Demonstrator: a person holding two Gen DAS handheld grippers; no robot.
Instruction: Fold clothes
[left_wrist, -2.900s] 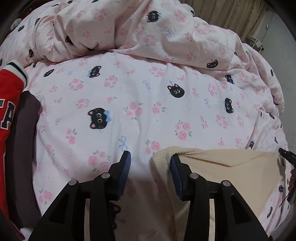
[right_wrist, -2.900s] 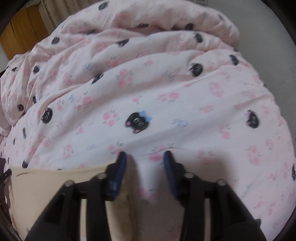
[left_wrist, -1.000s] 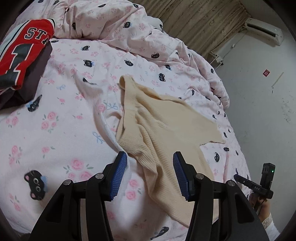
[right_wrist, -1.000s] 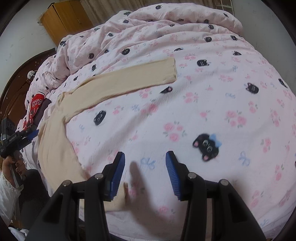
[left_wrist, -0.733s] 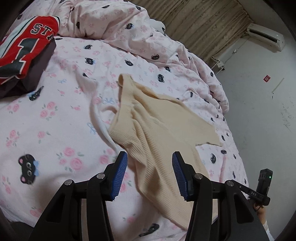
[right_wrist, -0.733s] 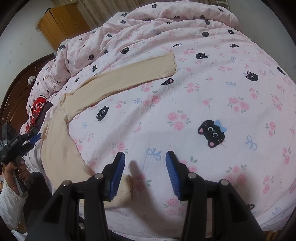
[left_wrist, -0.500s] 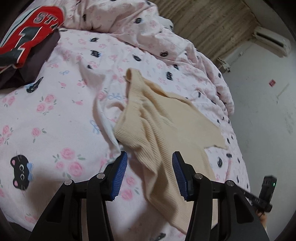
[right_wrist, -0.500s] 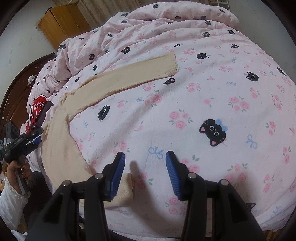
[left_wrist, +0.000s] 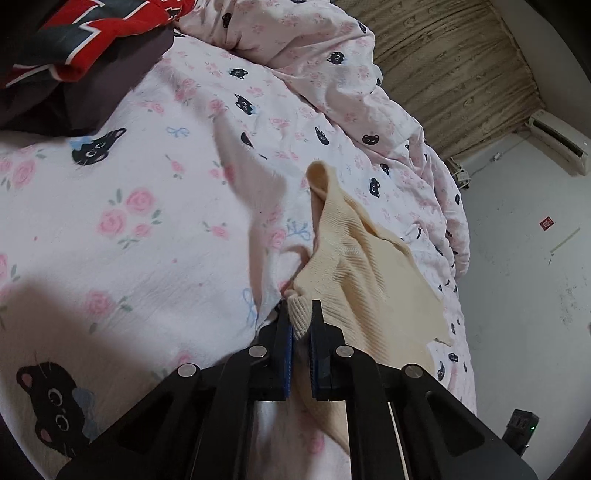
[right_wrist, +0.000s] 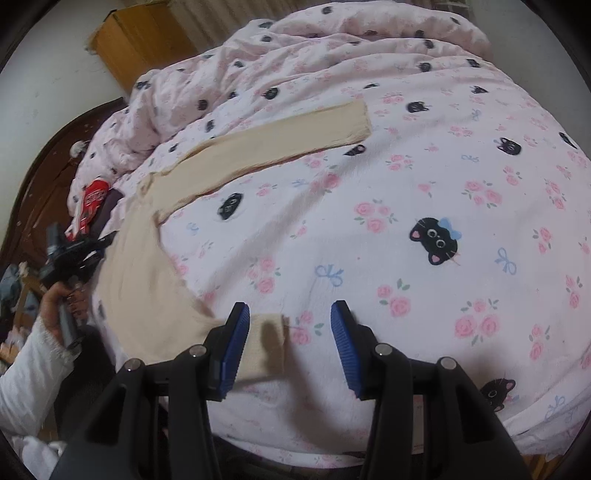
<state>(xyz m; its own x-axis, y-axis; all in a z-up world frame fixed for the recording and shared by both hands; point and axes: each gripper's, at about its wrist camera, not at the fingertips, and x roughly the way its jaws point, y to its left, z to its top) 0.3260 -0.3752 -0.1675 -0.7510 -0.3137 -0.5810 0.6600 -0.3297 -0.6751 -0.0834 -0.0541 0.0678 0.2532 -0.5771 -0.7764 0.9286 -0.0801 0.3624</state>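
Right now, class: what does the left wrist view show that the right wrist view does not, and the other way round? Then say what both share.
Left wrist only: the left hand-held gripper shut on a ribbed cuff of the cream sweater, plus an air conditioner on the wall.

Right wrist only: the right hand-held gripper open over another cuff, one sleeve laid out flat, a wooden cabinet, and a hand.

Both: the sweater, the pink cat-print duvet, and the red jersey.

A bed (right_wrist: 424, 192) under a pink quilt printed with roses and black cats fills the room. Brownish curtains (left_wrist: 454, 74) hang behind it, beside a white scuffed wall (left_wrist: 524, 258) carrying an air conditioner (left_wrist: 557, 142). A wooden cabinet (right_wrist: 136, 40) stands against another wall.
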